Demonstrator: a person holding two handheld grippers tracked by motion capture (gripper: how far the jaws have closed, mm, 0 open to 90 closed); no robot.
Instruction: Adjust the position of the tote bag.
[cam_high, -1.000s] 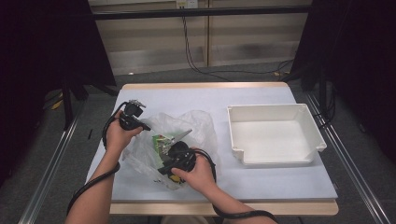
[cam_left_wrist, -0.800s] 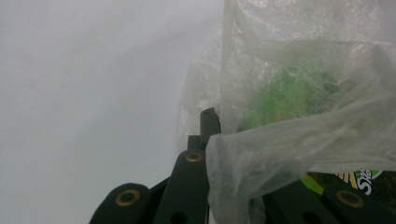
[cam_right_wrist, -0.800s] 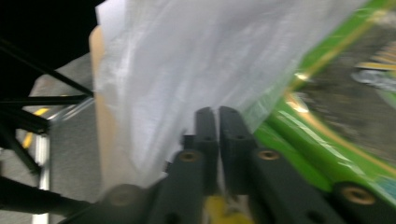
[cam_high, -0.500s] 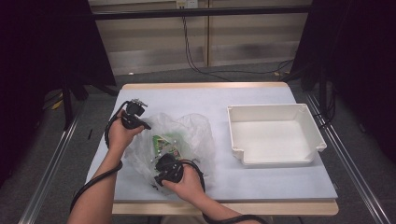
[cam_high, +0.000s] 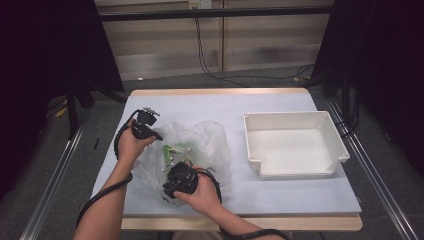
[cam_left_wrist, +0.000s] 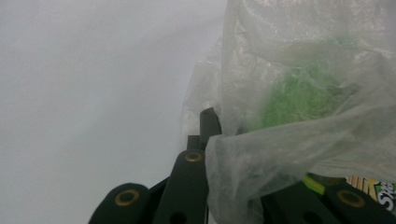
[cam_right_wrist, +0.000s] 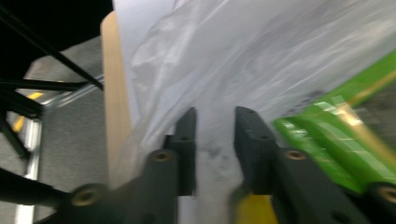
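A: High view, what differs from a second ago?

B: The right gripper (cam_high: 172, 186) has shifted toward the person's edge of the table (cam_high: 280, 100), along the near side of the clear plastic bag (cam_high: 210, 142). The left gripper (cam_high: 152, 132) has stayed at the bag's far-left corner. The white tray (cam_high: 295, 150) stands well apart, off to the right gripper's right side.

A: Left gripper view?

B: Jaws closed, pinching a fold of the bag film between them. The green packets (cam_left_wrist: 299, 93) sit beyond and to the right of the jaw tips, inside the bag.

A: Right gripper view?

B: Jaws at a narrow gap. They have just reopened slightly after closing; film (cam_right_wrist: 261, 51) lies between and ahead of them, but the pads do not visibly press on it. A green packet (cam_right_wrist: 336, 135) lies just beside the right-hand jaw.

A: Meaning for the work?

B: Judged: one corner is anchored; the second grip on the bag is not yet secured, so emptying cannot begin
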